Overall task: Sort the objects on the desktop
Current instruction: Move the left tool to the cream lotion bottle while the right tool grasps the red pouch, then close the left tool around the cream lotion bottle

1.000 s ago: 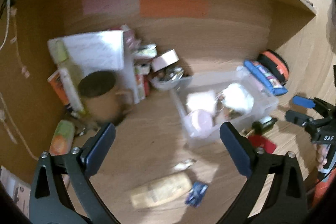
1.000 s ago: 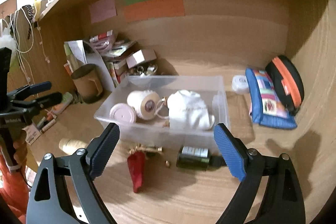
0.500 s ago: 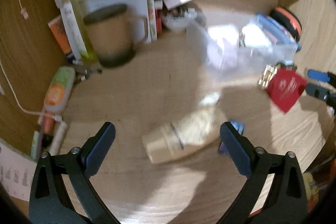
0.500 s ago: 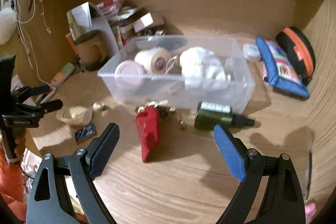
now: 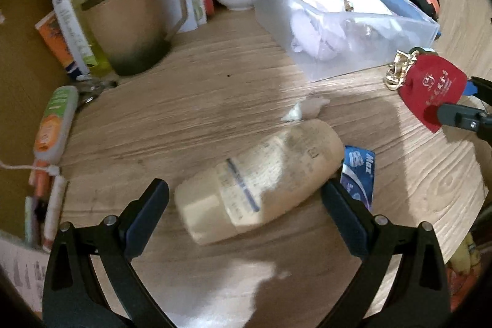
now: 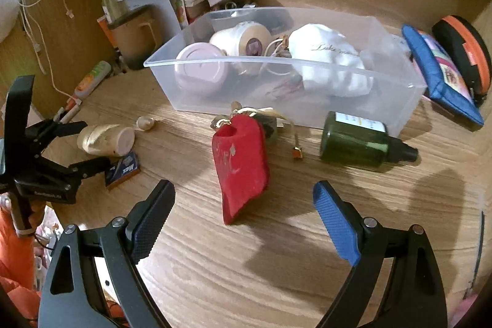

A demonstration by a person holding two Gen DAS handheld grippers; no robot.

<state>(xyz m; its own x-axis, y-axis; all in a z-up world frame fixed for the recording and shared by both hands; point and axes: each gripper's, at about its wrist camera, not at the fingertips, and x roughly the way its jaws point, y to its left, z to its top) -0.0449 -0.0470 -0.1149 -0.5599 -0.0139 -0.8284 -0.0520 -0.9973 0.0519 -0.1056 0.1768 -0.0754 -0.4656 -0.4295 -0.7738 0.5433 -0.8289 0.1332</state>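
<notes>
Left gripper [image 5: 244, 202] spread wide around cream bottle [image 5: 261, 180] lying on counter [image 5: 184, 119]. Right gripper [image 6: 244, 205] wide over red pouch [image 6: 241, 165]; green bottle [image 6: 359, 143] seen only from right wrist, beside clear bin [image 6: 307, 63].

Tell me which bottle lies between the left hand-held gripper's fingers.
The cream bottle, framed by the open left hand-held gripper; the dark green bottle lies beside the clear bin.

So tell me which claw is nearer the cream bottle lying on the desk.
Left. The left claw is open with the cream bottle lying between its fingers. The right claw is open off to the side, over the red pouch.
</notes>
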